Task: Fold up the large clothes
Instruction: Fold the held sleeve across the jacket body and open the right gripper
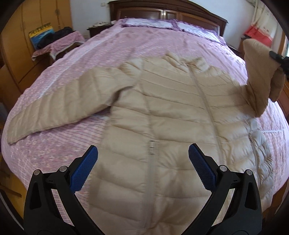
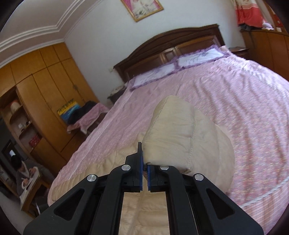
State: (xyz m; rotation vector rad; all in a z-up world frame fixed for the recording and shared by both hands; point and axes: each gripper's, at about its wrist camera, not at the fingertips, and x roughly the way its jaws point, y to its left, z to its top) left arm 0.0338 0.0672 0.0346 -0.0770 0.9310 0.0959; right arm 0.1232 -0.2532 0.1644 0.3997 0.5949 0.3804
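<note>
A beige quilted puffer jacket (image 1: 162,112) lies face up, zipped, on the pink bed (image 1: 90,59), collar toward the headboard. Its left sleeve (image 1: 54,106) lies spread out to the left. My left gripper (image 1: 142,162) is open and empty above the jacket's lower front. My right gripper (image 2: 145,167) is shut on the right sleeve's cuff end (image 2: 177,137) and holds it lifted above the bed. In the left wrist view that raised sleeve (image 1: 260,72) stands up at the right edge, with the right gripper's tip (image 1: 279,57) on it.
A dark wooden headboard (image 1: 166,12) and purple-edged pillows (image 1: 150,22) are at the far end. A cloth-covered stool with bags (image 1: 54,41) and wooden wardrobes (image 2: 45,86) stand left of the bed. A person sits at a small table (image 2: 25,177) at lower left.
</note>
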